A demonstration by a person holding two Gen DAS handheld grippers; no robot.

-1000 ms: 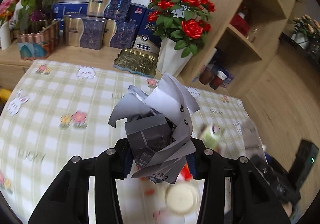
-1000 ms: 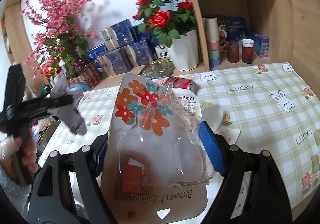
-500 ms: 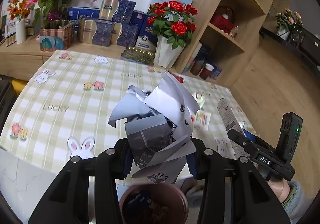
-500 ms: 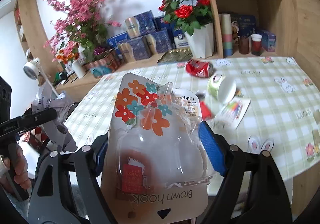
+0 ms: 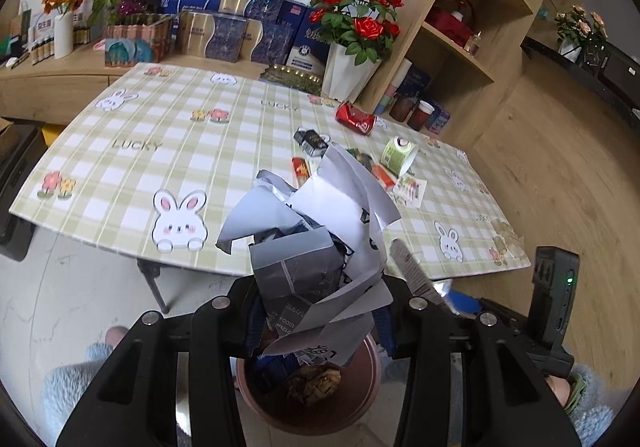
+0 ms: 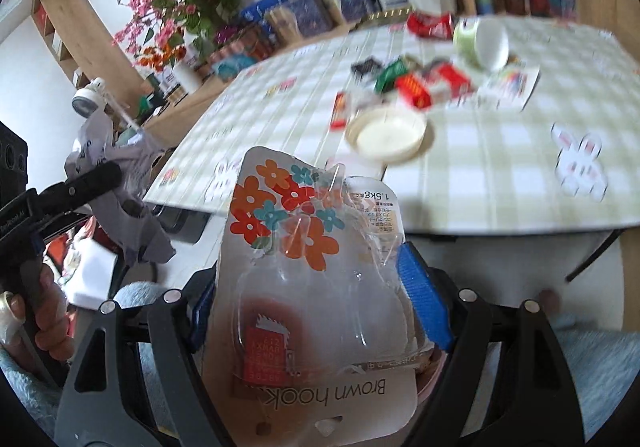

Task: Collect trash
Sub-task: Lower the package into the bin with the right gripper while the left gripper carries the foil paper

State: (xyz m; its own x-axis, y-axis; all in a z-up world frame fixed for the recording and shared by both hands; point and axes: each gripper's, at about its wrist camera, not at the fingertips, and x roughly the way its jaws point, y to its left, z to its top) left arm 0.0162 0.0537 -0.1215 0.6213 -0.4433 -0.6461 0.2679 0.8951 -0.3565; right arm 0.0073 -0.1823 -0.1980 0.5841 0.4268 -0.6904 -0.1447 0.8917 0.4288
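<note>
My left gripper (image 5: 316, 307) clamps crumpled paper (image 5: 320, 231) directly above the brown bin (image 5: 308, 387) (nearer hand), right gripper (image 6: 320, 311) pinching the hook package (image 6: 312, 279) just beside.

Your table (image 5: 132, 135) wears a green-and-white checked cloth printed with rabbits, flowers and "LUCKY". Most of the litter lies near its far right corner: a crushed red can (image 5: 355, 118), a small dark packet (image 5: 311, 139), a green-and-white cup (image 5: 398, 155) on its side, red wrappers (image 6: 414, 89) and a printed card (image 5: 410, 189). A white lid (image 6: 386, 134) lies closer to the near edge. The floor (image 5: 72, 287) carries a brown bin (image 5: 308, 387) holding scraps.
</note>
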